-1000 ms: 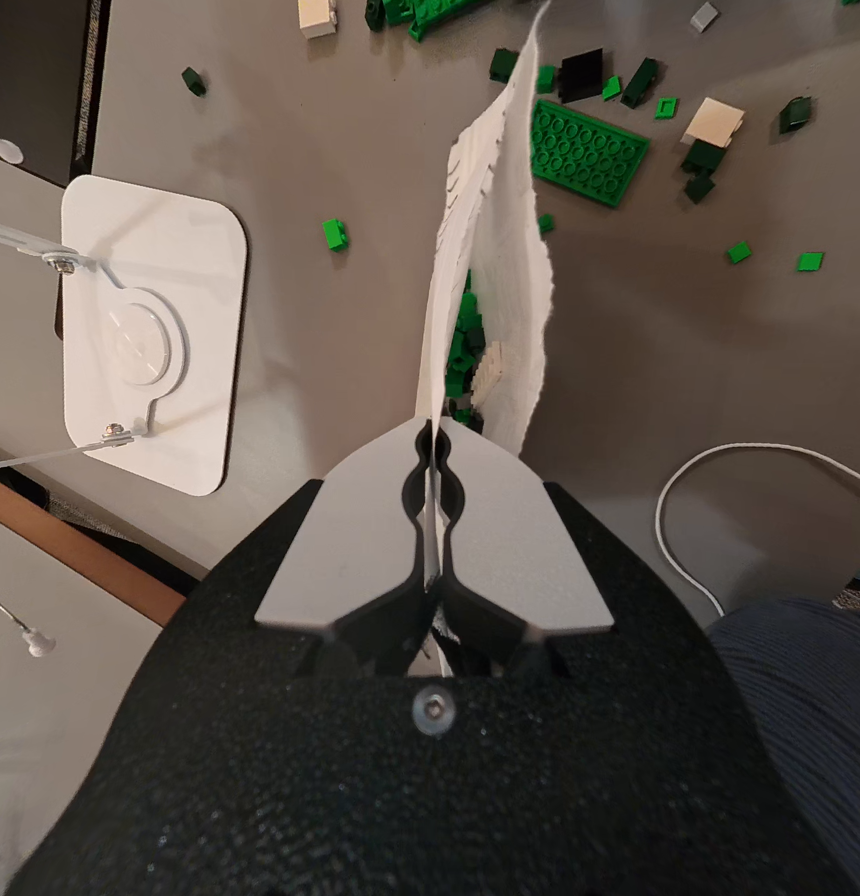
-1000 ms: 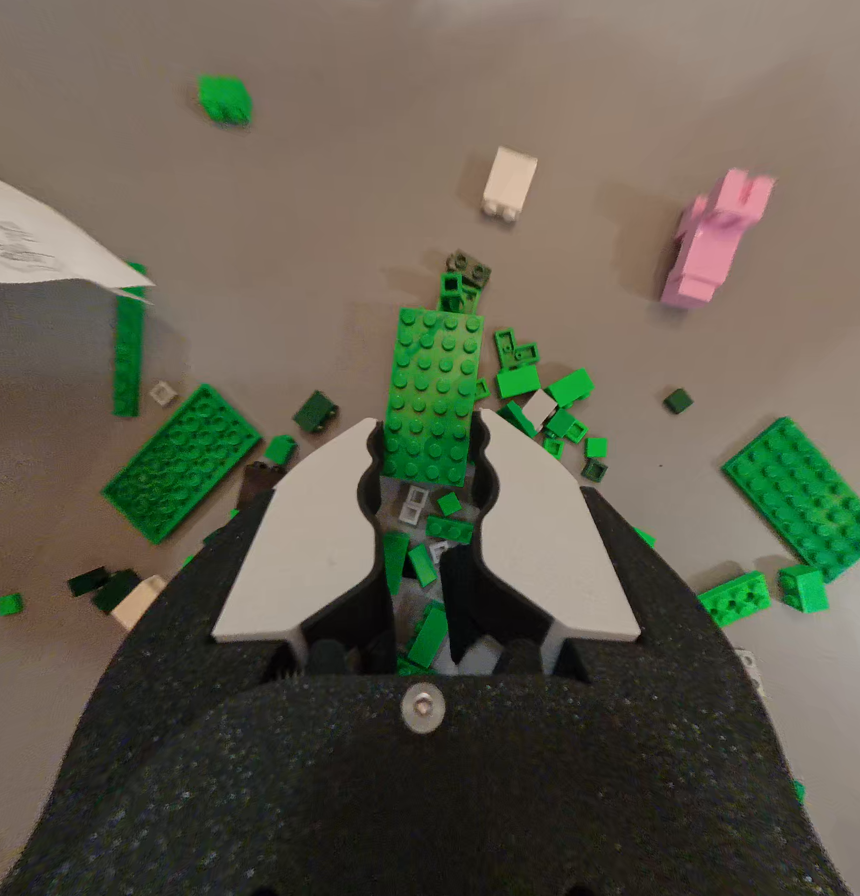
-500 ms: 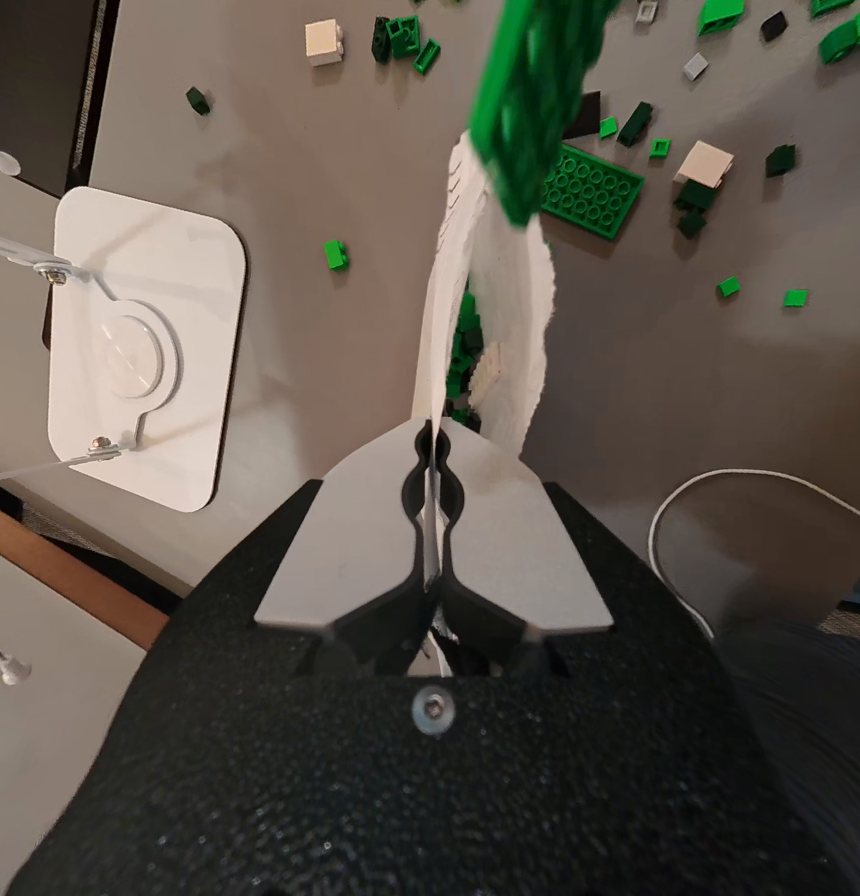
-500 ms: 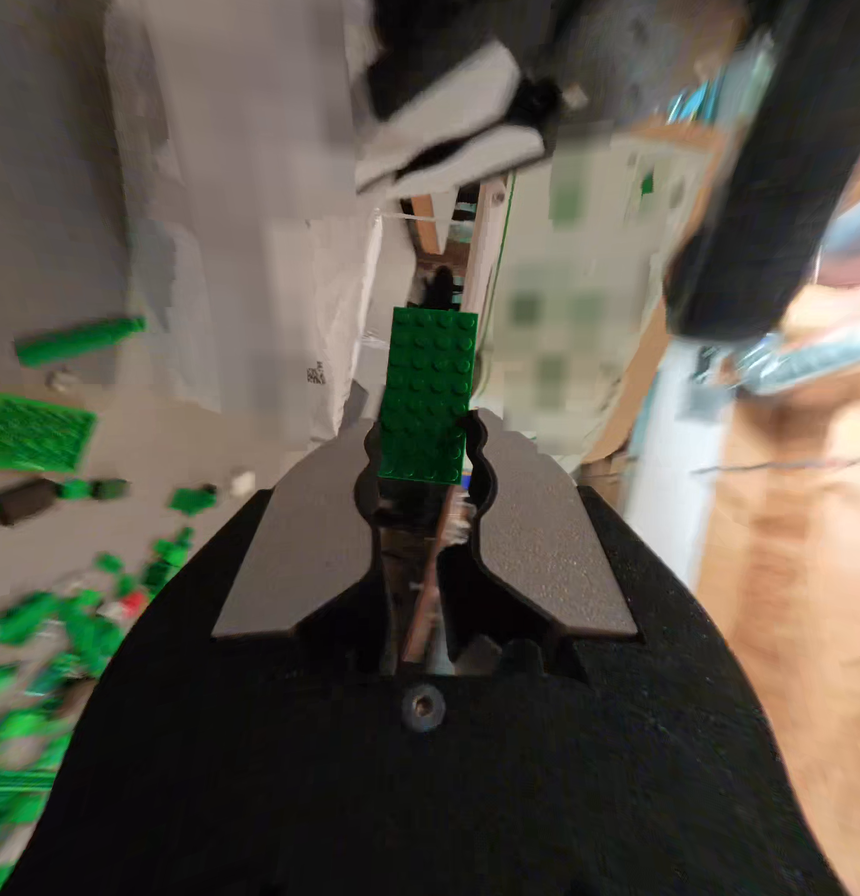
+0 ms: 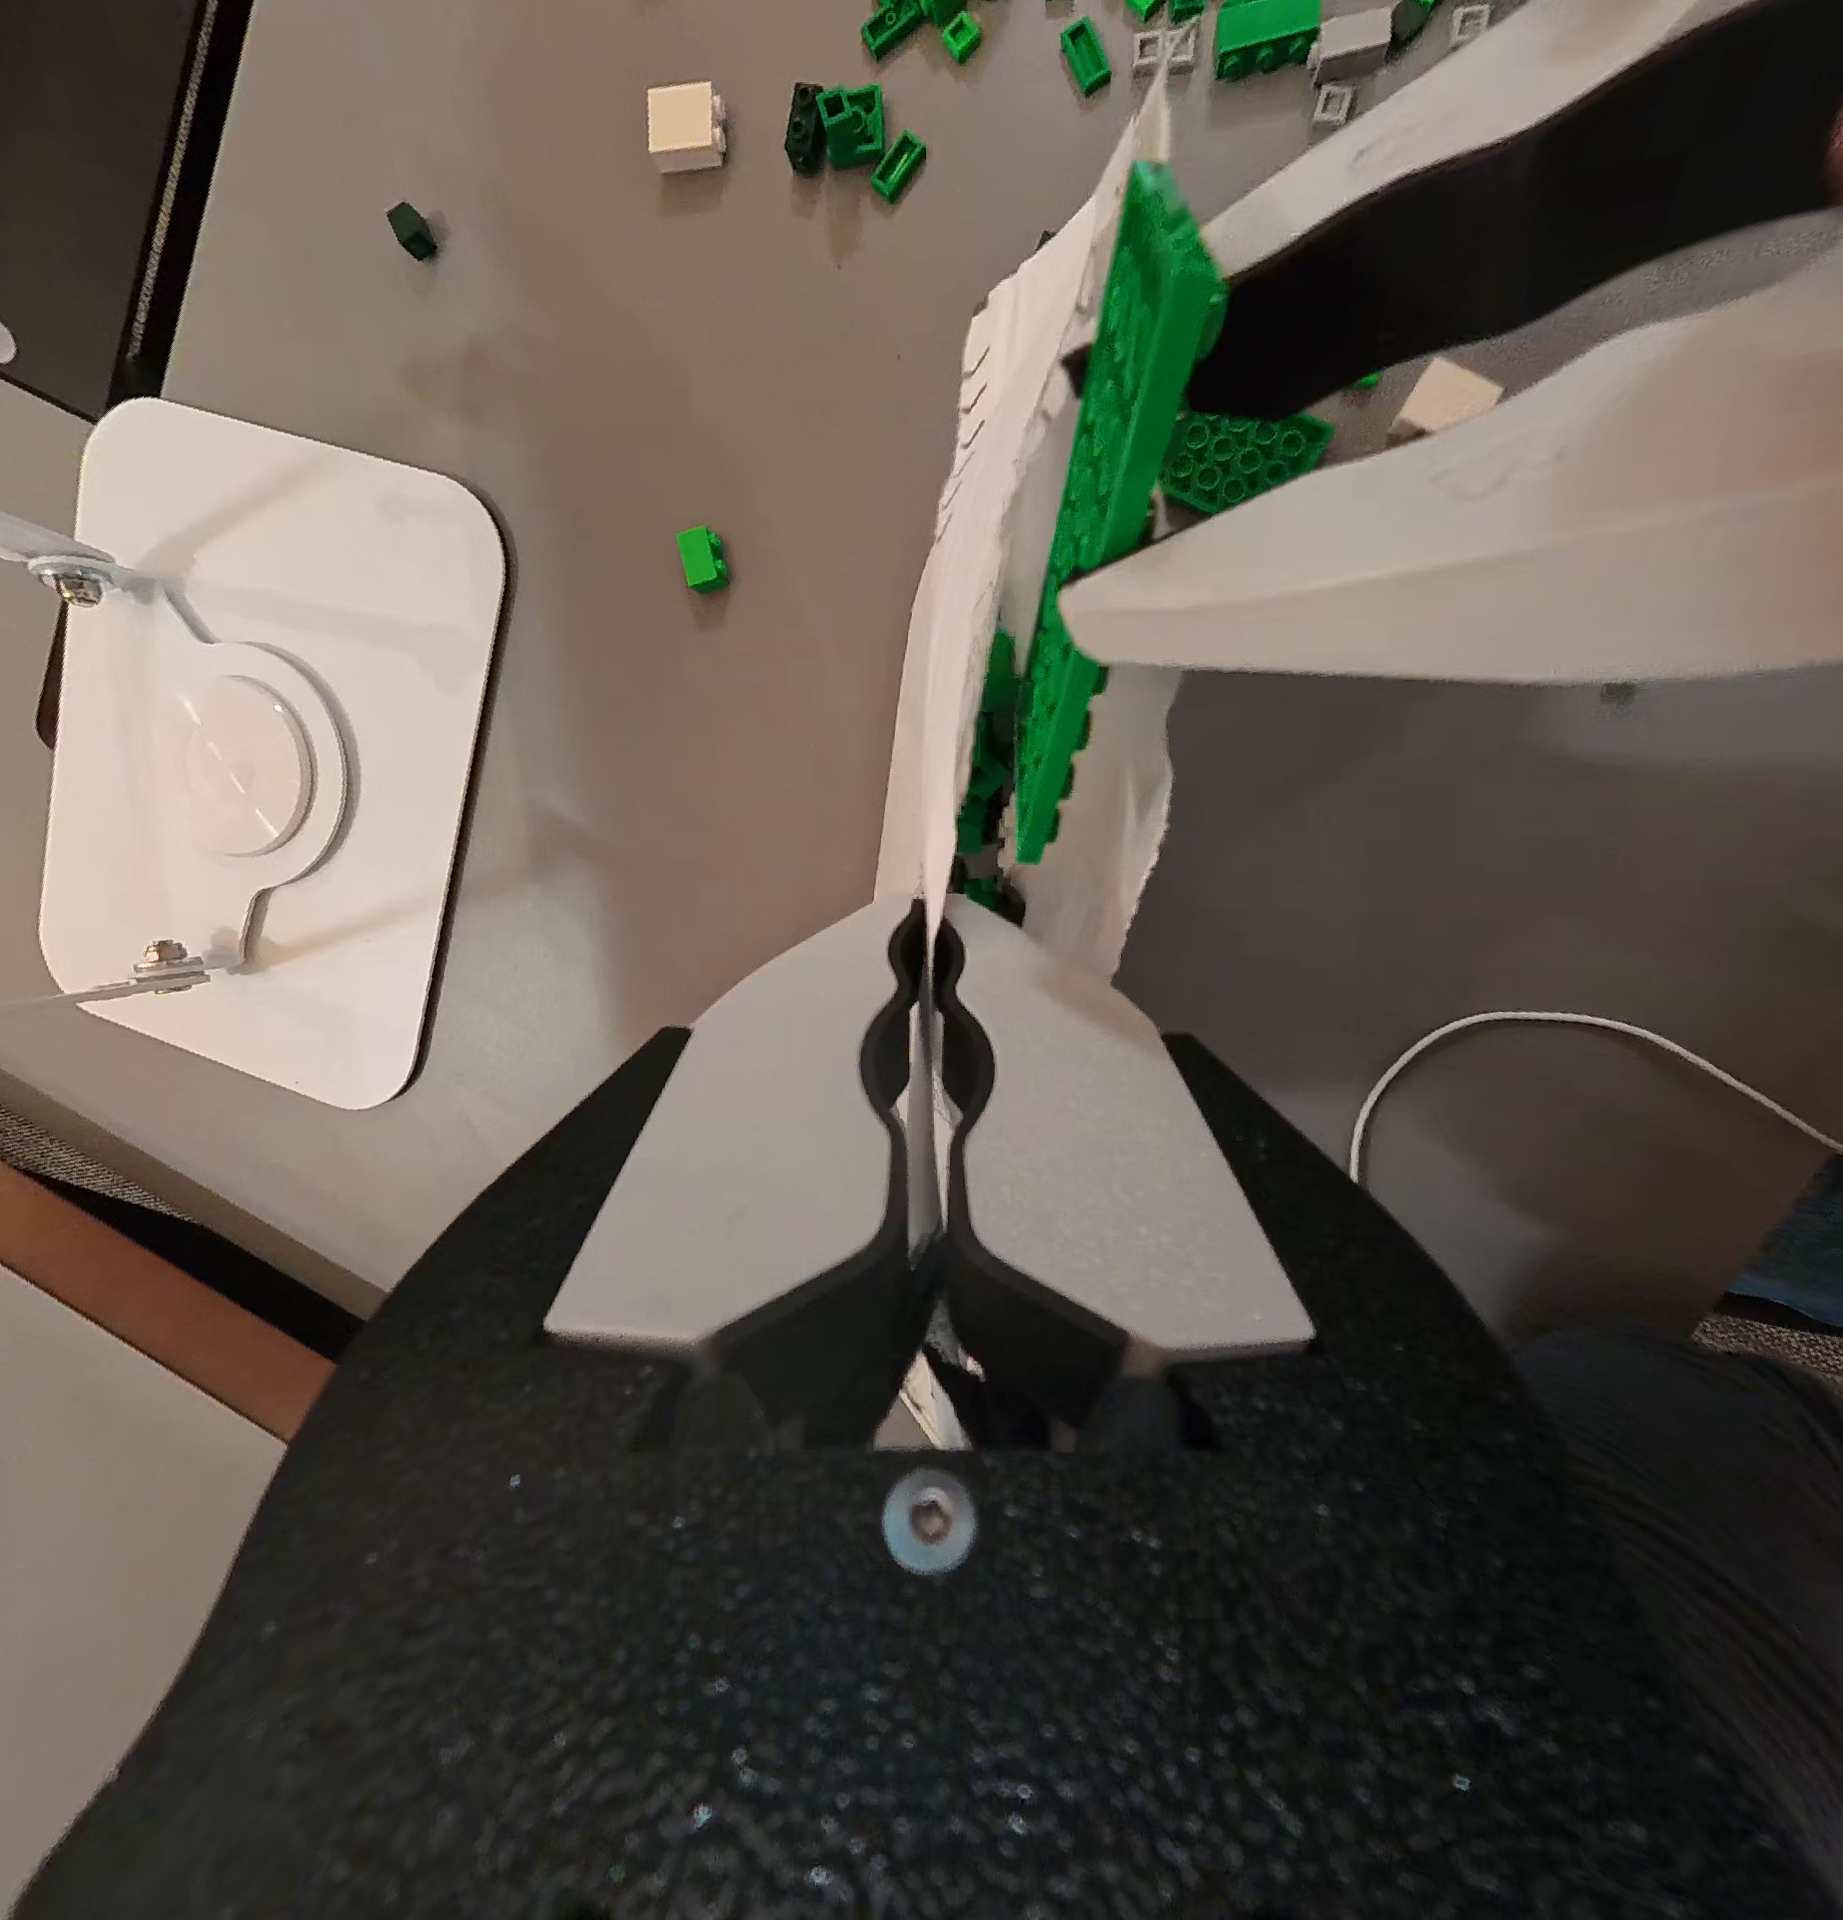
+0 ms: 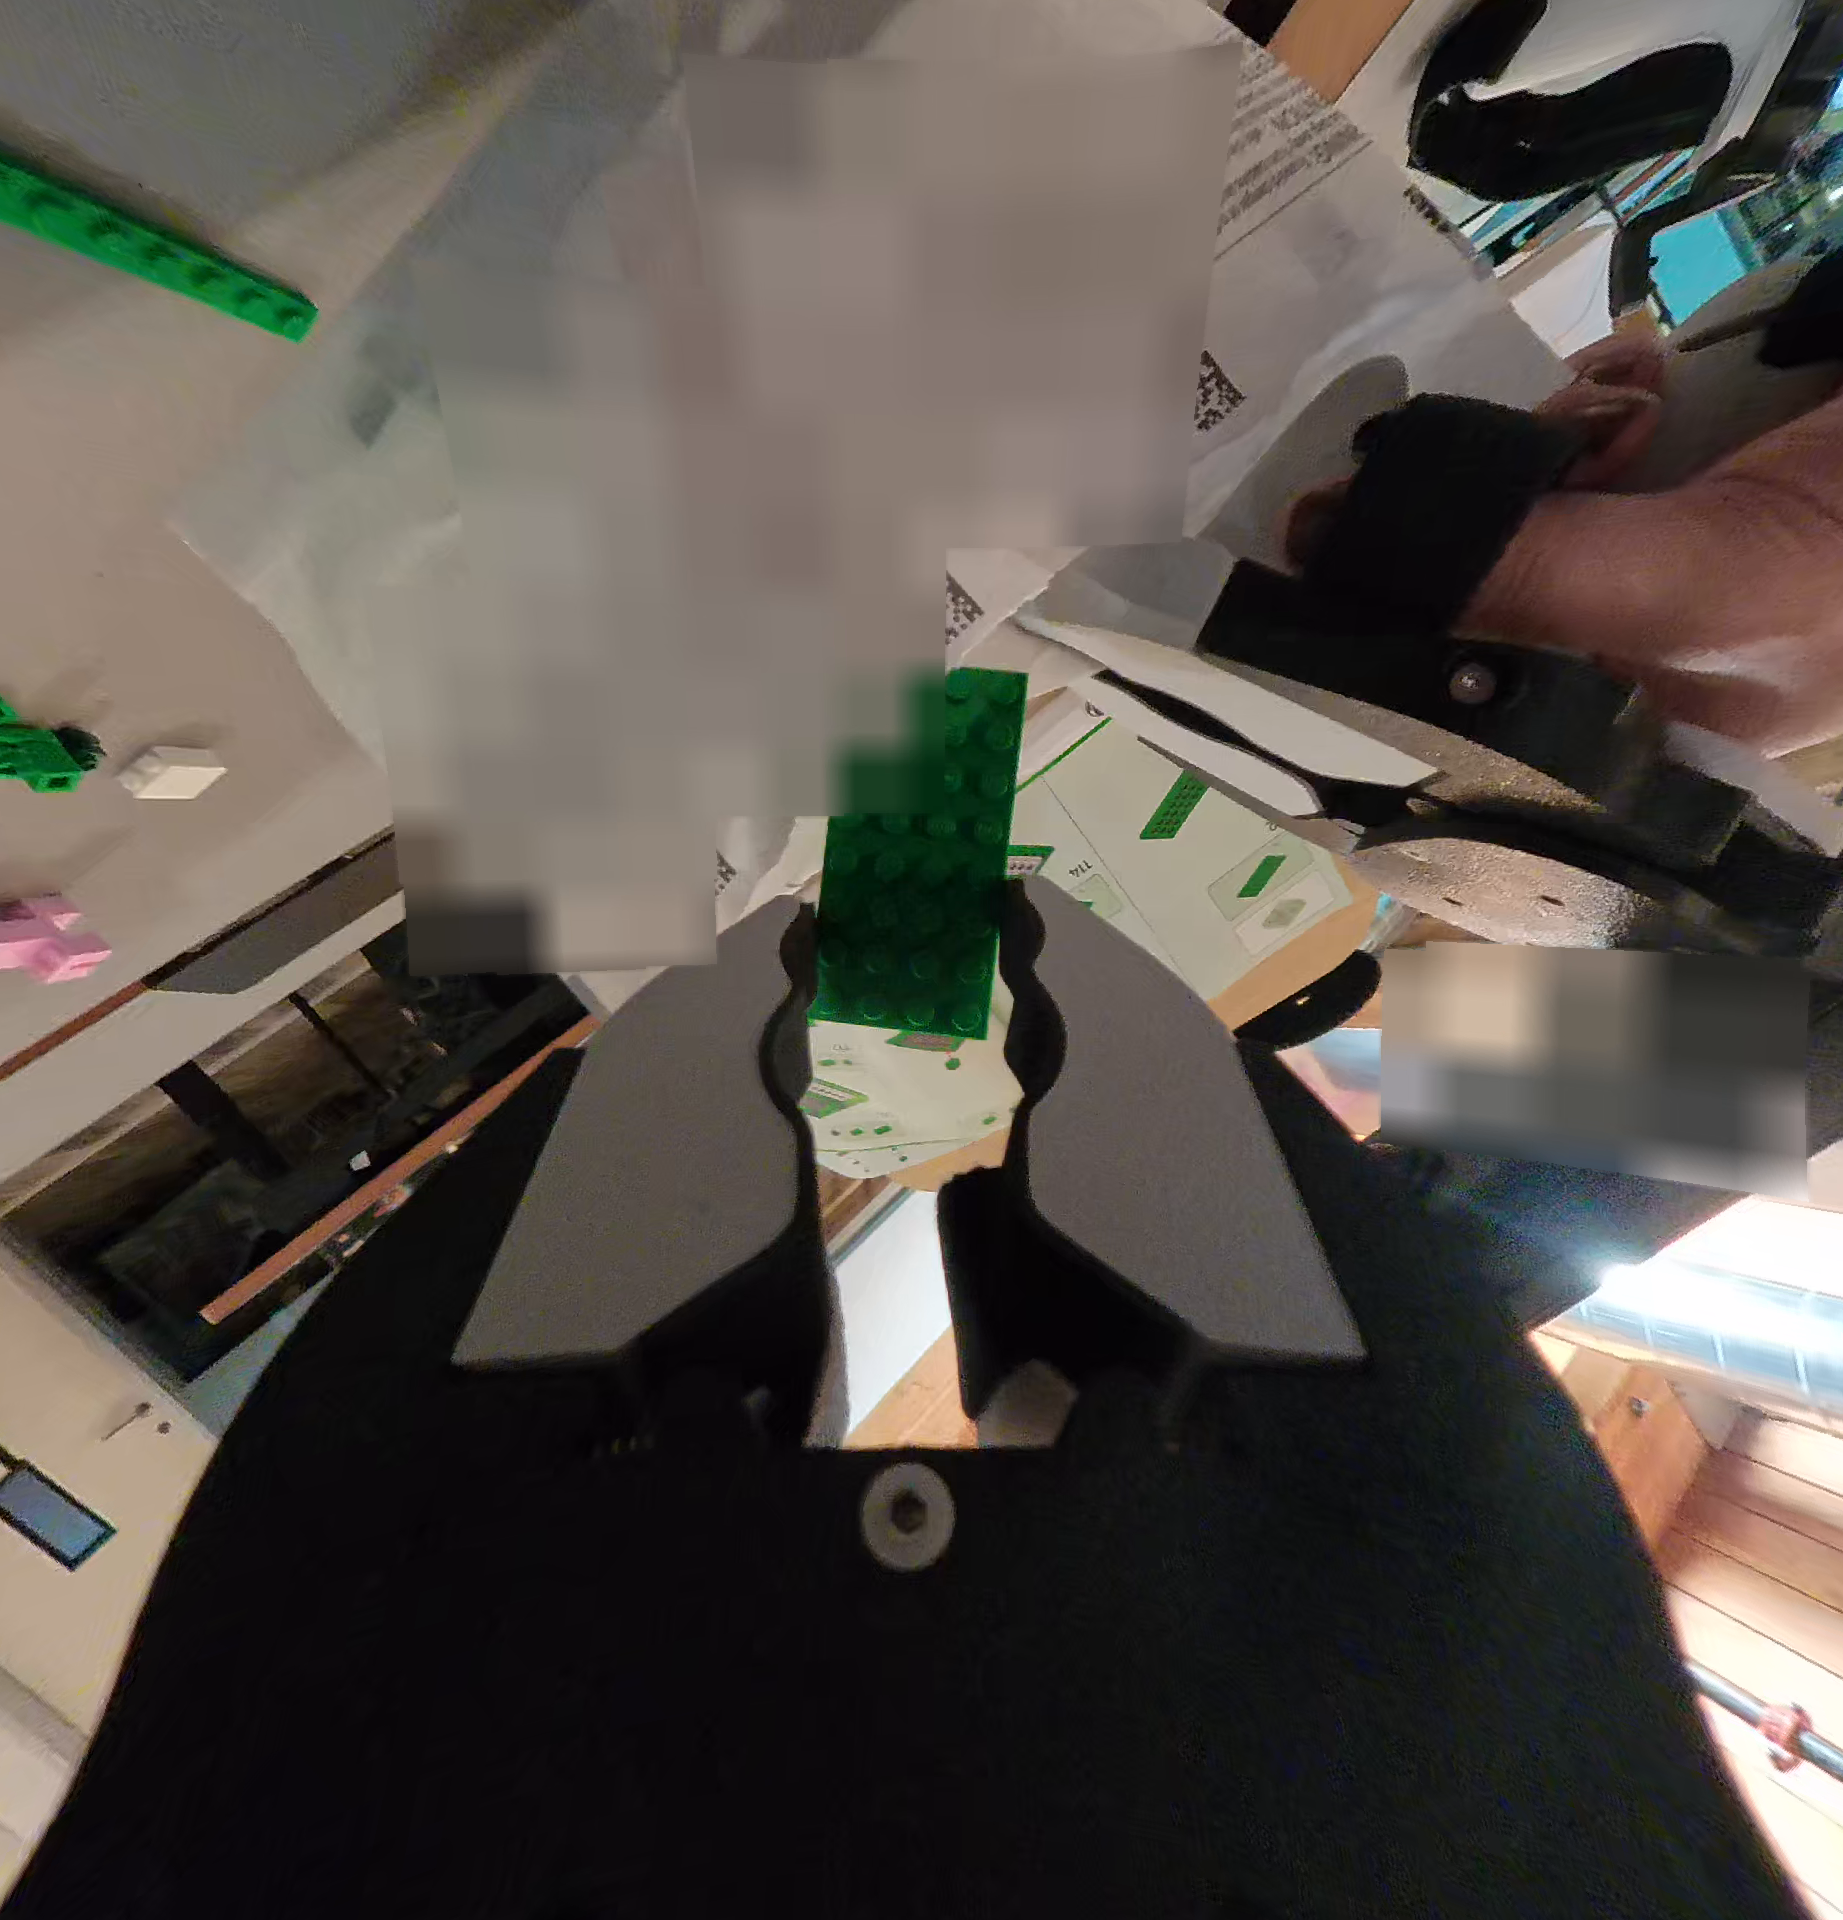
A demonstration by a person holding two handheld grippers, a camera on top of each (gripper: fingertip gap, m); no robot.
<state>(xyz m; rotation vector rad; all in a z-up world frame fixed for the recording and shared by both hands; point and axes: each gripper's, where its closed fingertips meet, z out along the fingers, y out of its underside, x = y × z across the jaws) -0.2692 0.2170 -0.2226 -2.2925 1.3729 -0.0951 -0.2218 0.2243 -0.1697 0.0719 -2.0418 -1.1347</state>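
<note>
White paper bag (image 5: 943, 582) is the thing to reckon from. The left gripper (image 5: 932, 925) is pressed together on the bag's near rim, a thin edge of paper pinched between its 2 fingers, so the mouth hangs open and faces up. Small green bricks (image 5: 984, 748) lie heaped inside against the left wall.

What has changed is the green plate (image 5: 1114, 457). 1 second ago it lay flat on the grey table (image 5: 688, 343) among loose pieces, with the right gripper's fingers around its near end. Now the right gripper (image 6: 912, 914) clamps it by its long edges and has carried it over. In the left wrist view the plate stands on edge inside the bag's mouth, its lower end down among the bricks and its upper end above the far rim. The right gripper's 2 fingers reach in from the right of the bag. The plate is in the bag but not let go. Whether its lower end rests on the bricks I cannot tell.

Right of the bag, under those fingers, a second green plate (image 5: 1244, 457) lies on the table. Left of the bag are a single green brick (image 5: 701, 559) and a white stand base (image 5: 262, 748), and beyond it a cream brick (image 5: 686, 127). A white cable (image 5: 1519, 1029) curls near the bag's right side.
</note>
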